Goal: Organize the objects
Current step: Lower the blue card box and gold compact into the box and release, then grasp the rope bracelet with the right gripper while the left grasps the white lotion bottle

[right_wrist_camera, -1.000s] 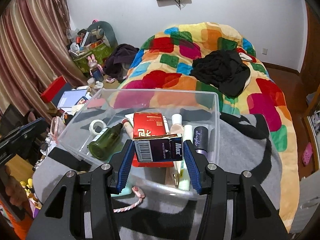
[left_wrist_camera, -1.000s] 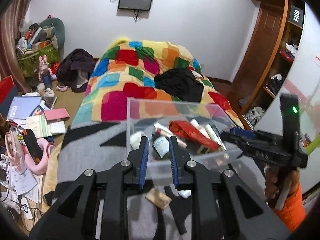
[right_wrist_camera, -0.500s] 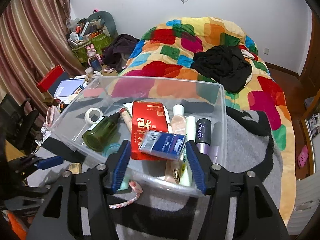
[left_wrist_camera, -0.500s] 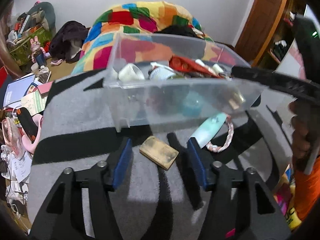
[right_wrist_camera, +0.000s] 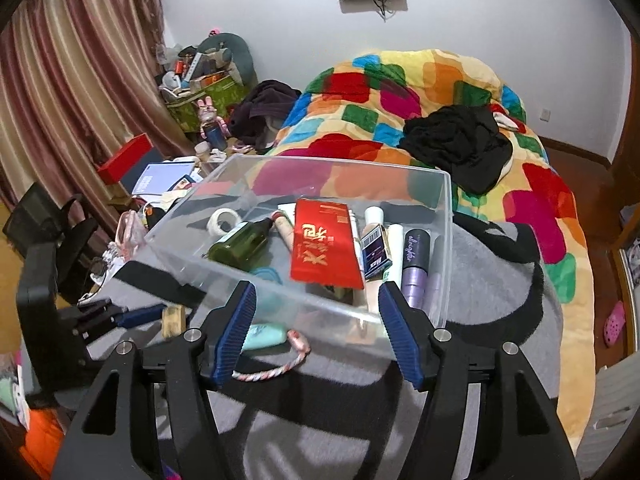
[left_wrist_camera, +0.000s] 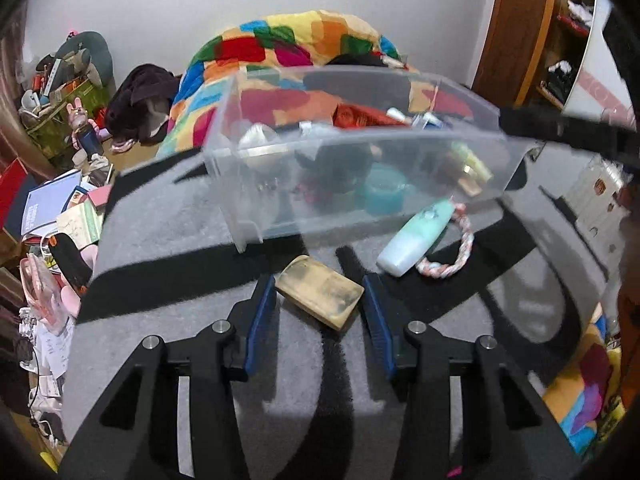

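A clear plastic bin (left_wrist_camera: 460, 152) (right_wrist_camera: 446, 208) stands on a grey and black blanket. It holds a red packet (right_wrist_camera: 324, 248), a green bottle (right_wrist_camera: 240, 244), a tape roll (right_wrist_camera: 222, 220), a dark blue box (right_wrist_camera: 374, 254) and tubes. My left gripper (left_wrist_camera: 320, 300) is open, with its fingers on either side of a tan wooden block (left_wrist_camera: 320, 296) (right_wrist_camera: 173, 320) lying on the blanket. My right gripper (right_wrist_camera: 316, 328) is open and empty above the bin's near wall. A mint bottle (left_wrist_camera: 416, 236) (right_wrist_camera: 264, 336) and a braided rope (left_wrist_camera: 452, 256) (right_wrist_camera: 276, 368) lie beside the bin.
A bed with a colourful quilt (right_wrist_camera: 420, 92) and black clothes (right_wrist_camera: 456, 144) lies beyond the bin. Books and clutter (left_wrist_camera: 60, 208) cover the floor at left. A wooden shelf unit (left_wrist_camera: 532, 40) stands at right. Curtains (right_wrist_camera: 72, 80) hang at far left.
My right gripper opened and let the dark blue box fall into the bin. My left gripper opened, dropped to the blanket and now has its fingers on either side of the tan block.
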Tool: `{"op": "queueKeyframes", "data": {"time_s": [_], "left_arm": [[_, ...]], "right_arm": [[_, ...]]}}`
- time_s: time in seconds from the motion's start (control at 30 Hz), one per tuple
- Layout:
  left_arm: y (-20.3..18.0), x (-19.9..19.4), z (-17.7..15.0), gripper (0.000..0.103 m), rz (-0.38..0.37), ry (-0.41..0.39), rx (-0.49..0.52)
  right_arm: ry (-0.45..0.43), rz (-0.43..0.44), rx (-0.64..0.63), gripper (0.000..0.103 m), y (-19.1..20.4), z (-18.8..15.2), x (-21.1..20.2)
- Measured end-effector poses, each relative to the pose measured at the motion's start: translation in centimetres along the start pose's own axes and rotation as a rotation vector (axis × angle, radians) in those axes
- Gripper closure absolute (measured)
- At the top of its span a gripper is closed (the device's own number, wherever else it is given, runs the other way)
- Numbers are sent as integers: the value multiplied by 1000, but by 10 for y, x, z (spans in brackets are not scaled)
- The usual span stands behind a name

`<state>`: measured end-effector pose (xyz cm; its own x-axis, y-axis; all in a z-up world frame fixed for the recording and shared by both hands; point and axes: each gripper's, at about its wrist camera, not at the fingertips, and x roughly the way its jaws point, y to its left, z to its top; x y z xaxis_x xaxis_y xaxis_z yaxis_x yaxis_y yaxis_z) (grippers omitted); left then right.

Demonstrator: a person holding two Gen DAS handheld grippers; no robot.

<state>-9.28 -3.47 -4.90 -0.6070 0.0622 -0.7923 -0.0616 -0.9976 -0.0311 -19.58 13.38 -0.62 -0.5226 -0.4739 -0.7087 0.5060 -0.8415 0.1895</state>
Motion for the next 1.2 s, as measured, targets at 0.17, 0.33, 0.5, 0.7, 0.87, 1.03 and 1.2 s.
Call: {"op": "queueKeyframes", "data": {"time_s": [0.17, 0.33, 0.5, 0.7, 0.87, 1.03, 1.2], "left_arm": [[7, -28, 22, 59, -17, -85, -23], [13, -40, 54, 59, -15, -150, -48], [25, -14, 81, 59, 10, -104, -87], [29, 9, 83, 59, -23, -44, -113], [17, -2, 75, 56, -42, -63, -73], [7, -20, 65, 49, -71, -95, -52], [-4, -23, 45, 46, -86, -70, -15]], "right_arm": [[-11, 14, -28, 43, 7, -10, -8], [25, 8, -67, 43, 14, -27, 5], [114, 7, -34, 54, 9, -37, 35], [171, -20, -45, 64, 8, -41, 60], [179, -18, -85, 64, 17, -42, 65], [170, -37, -123, 89, 23, -46, 64], [164, -16, -102, 92, 16, -52, 57]]}}
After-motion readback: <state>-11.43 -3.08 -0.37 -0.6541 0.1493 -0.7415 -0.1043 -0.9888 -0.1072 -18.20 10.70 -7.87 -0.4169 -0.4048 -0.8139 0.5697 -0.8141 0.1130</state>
